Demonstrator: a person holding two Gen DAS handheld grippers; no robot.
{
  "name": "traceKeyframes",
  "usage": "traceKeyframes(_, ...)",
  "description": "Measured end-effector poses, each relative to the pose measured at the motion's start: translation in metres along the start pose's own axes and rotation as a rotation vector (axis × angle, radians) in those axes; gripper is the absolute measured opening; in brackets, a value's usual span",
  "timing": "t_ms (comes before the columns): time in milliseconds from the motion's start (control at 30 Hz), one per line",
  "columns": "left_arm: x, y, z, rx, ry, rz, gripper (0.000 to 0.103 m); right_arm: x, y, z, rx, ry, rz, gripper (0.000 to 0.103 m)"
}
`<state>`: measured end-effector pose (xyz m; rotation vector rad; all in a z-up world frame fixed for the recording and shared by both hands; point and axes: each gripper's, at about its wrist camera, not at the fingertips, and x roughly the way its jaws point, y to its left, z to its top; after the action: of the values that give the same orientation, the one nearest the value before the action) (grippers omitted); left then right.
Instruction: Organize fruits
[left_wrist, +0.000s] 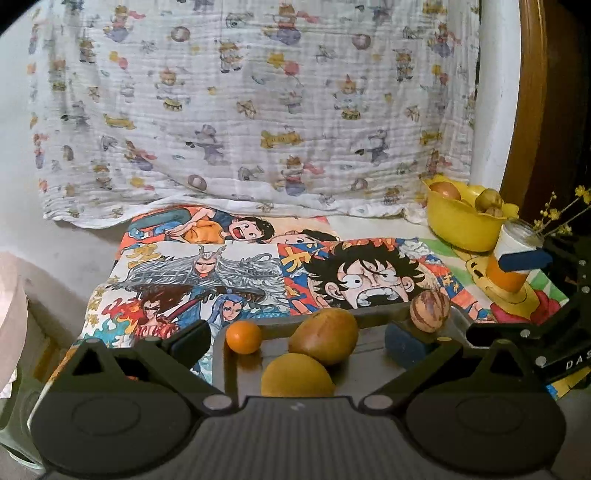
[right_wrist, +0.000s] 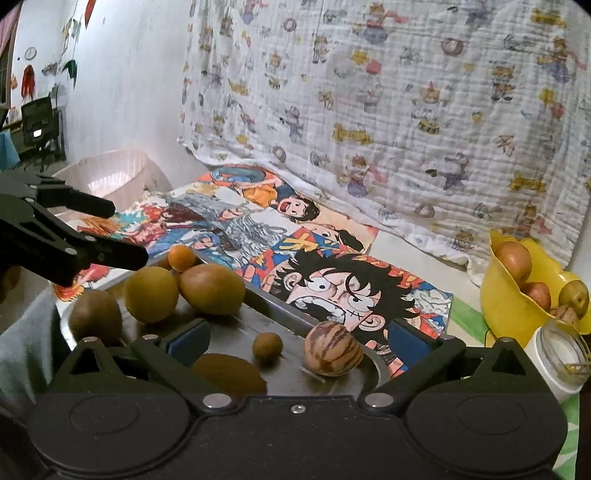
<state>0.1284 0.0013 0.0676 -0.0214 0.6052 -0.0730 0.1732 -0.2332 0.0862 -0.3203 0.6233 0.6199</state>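
A metal tray (left_wrist: 369, 369) (right_wrist: 284, 321) holds loose fruit: a small orange (left_wrist: 242, 336) (right_wrist: 181, 257), a brownish oval fruit (left_wrist: 324, 336) (right_wrist: 212, 288), a yellow fruit (left_wrist: 295, 374) (right_wrist: 150, 293), a striped round fruit (left_wrist: 430, 310) (right_wrist: 332, 349), a kiwi (right_wrist: 95, 319) and a small brown fruit (right_wrist: 267, 349). My left gripper (left_wrist: 299, 341) (right_wrist: 127, 232) hangs open over the tray's left part, pads touching nothing. My right gripper (right_wrist: 299, 339) (left_wrist: 500, 295) stands wide open, the striped fruit lying free between its fingers.
A yellow bowl (left_wrist: 461, 225) (right_wrist: 506, 314) with several fruits sits at the back right. A jar (left_wrist: 511, 258) (right_wrist: 557, 354) with yellow sprigs stands in front of it. Cartoon posters (left_wrist: 207, 273) cover the table; a printed cloth (left_wrist: 258, 110) hangs behind. A pink basket (right_wrist: 110, 177) stands far left.
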Motion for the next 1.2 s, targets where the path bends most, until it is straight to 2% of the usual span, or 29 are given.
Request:
traceKeyframes(200,-0.017,-0.004,-0.011,-0.017,-0.041,0.029,0.102,-0.012,0.008,-0.009,0.026,-0.038,-0.009,0.102)
traceKeyframes(400,-0.029,-0.004,-0.026,-0.031,-0.051,0.069,0.103,-0.016,0.011,-0.022,0.134,-0.073,-0.013,0.102)
traceKeyframes(633,-0.041,-0.004,-0.041,-0.050,-0.070,0.097,0.103,-0.035,0.025,-0.030,0.229,-0.174,-0.046,0.102)
traceKeyframes(767,-0.049,-0.007,-0.050,-0.037,-0.080,0.108,0.103,-0.048,0.042,-0.031,0.213,-0.207,-0.085,0.102)
traceKeyframes(900,-0.057,-0.009,-0.057,-0.031,-0.078,0.119,0.103,-0.059,0.059,-0.034,0.176,-0.223,-0.088,0.102)
traceKeyframes(1200,-0.071,-0.006,-0.075,-0.064,-0.087,0.126,0.103,-0.076,0.073,-0.045,0.213,-0.257,-0.141,0.102)
